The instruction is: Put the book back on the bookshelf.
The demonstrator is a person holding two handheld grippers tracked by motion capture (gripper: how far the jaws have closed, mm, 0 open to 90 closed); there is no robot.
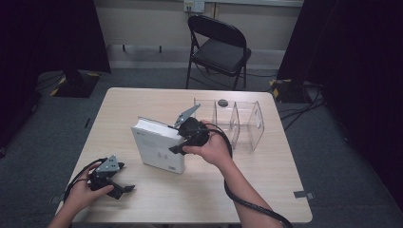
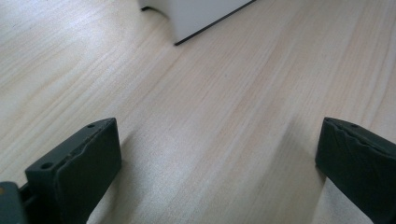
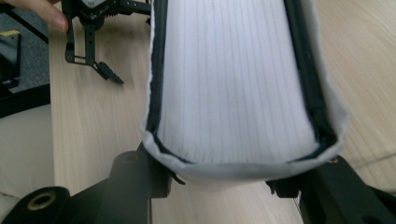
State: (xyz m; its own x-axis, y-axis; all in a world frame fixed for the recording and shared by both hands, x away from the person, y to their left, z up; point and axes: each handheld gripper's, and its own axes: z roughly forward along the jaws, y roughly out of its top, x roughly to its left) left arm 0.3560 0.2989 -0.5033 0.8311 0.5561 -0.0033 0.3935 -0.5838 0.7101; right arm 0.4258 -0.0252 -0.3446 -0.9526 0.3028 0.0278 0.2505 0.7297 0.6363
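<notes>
I have the book [image 1: 158, 145] pinched in my right gripper [image 1: 177, 137], tilted beside the clear organizer [image 1: 247, 124]; slotting it remains. My left gripper [image 1: 124, 179] rests spread, empty.

We cannot read the small print on the white book [image 1: 157, 145] cover. Right gripper [image 1: 177, 142] tips hidden behind book; in its own view, book ends run off frame. Clear organizer [image 1: 237, 121] dividers hard to separate.
</notes>
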